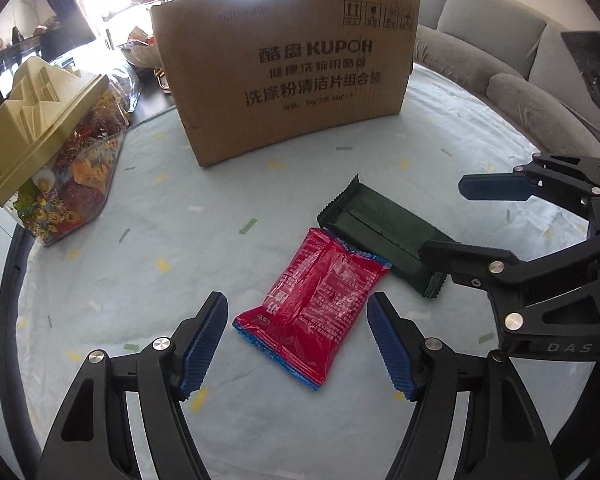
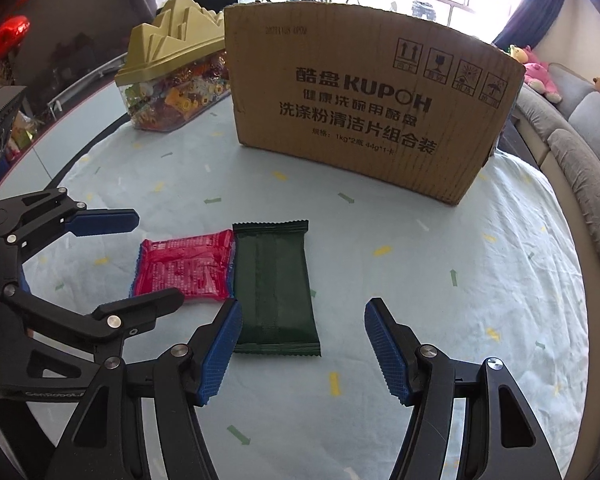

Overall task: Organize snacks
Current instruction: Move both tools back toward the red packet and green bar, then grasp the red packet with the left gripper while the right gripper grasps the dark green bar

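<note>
At the far left of the table [image 1: 100, 264] stands one clear candy jar [image 1: 66, 184] with a gold peaked lid, well apart from the work and, as I judge it, not part of this step. The left gripper [image 1: 296, 344] hangs with its jaws well apart and nothing held, one pad either side of the red packet [image 1: 312, 304], seemingly lined up to close on it. One red packet lies flat near the middle, its far right edge touching the one dark green packet [image 1: 380, 236], which lies just right of it. The right gripper [image 2: 304, 348] is likewise open and empty, straddling the near end of the green packet. Beyond both stands one cardboard box [image 1: 288, 64], probably where the two snacks are meant to go.
</note>
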Available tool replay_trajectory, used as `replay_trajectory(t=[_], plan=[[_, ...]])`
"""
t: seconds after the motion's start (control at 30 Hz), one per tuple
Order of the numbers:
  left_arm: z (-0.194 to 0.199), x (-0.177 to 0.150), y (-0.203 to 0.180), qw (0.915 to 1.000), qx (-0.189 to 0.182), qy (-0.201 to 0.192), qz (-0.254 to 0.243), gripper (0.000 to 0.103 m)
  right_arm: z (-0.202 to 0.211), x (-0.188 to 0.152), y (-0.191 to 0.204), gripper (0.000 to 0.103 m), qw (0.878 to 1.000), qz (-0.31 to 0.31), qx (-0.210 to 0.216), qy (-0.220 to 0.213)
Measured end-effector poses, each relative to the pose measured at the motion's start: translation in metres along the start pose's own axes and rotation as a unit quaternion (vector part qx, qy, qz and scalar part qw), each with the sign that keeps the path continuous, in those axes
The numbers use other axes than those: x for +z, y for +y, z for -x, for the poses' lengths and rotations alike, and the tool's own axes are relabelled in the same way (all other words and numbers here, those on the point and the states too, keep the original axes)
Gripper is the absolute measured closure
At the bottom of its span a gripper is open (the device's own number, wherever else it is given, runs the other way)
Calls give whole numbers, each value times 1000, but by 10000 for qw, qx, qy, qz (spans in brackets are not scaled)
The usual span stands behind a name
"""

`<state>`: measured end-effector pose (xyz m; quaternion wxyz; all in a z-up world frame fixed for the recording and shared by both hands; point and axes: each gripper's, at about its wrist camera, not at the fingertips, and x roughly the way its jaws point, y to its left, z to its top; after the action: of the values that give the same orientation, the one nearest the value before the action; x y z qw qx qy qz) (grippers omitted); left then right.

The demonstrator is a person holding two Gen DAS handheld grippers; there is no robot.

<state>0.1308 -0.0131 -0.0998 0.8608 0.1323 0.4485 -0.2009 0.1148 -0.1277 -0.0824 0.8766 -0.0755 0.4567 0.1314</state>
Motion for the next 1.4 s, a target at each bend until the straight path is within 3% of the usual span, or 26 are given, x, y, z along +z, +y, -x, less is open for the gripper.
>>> replay_trajectory(t=[0.27, 0.37, 0.43, 0.6, 0.87, 1.2, 1.27, 1.3, 1.4], plan=[[-14, 5, 3, 9998, -100, 47, 148, 33, -9, 1, -5, 39, 10000, -46, -13, 87], [-15, 6, 7, 9993, -205, 11, 306, 40, -11, 2, -6, 39, 9999, -62, 6, 98], [-15, 7, 7, 9993, -181, -19, 328, 54, -12, 3, -6, 39, 9999, -49, 19, 106], [-11, 5, 15, 9979, -262, -72, 584, 61, -18, 6, -1, 38, 9998, -1, 108, 144], [0, -2, 28, 9930, -156, -158, 1164, 61, -27, 16, 8, 38, 9997, 82, 168, 184], [6, -8, 33, 9896, -10, -146, 1430, 61, -40, 20, 12, 39, 9996, 27, 135, 255], [7, -9, 34, 9890, 16, -137, 1475, 61, -40, 20, 11, 47, 9997, -39, 117, 232], [8, -10, 34, 9885, 28, -142, 1503, 61, -40, 20, 11, 57, 9997, -40, 119, 211], [12, -10, 34, 9872, 57, -168, 1588, 61, -38, 20, 8, 58, 9996, -137, 141, 216]])
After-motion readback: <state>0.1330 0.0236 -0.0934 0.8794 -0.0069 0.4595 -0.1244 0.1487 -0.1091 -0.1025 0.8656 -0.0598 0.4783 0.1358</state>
